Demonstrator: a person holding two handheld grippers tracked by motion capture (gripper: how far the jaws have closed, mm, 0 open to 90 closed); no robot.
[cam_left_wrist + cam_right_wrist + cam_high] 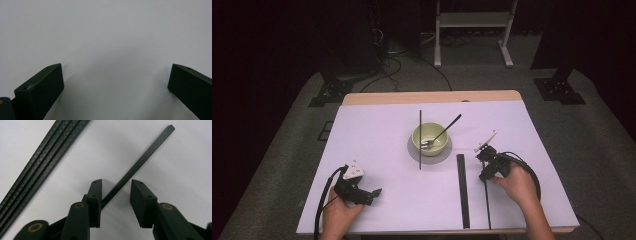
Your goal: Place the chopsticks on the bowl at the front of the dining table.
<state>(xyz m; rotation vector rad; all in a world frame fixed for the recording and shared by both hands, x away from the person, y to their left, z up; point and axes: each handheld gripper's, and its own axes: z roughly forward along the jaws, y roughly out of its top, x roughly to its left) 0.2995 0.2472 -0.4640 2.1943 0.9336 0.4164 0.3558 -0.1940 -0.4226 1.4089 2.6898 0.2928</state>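
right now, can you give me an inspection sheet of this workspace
surface: table under a pale sheet, wooden edge bare at the far side.
job's things: green bowl on a grey saucer, black utensil leaning in it; thin black stick left of the bowl; bundle of black strips; single thin strip between the right jaws.
clutter: nothing seen.
grippers: left gripper wide open over bare sheet; right gripper open, one jaw touching the strip, not closed on it.
cables: one trails from each gripper; more lie on the floor behind.
surroundings: dark curtains, white frame legs, black stands.
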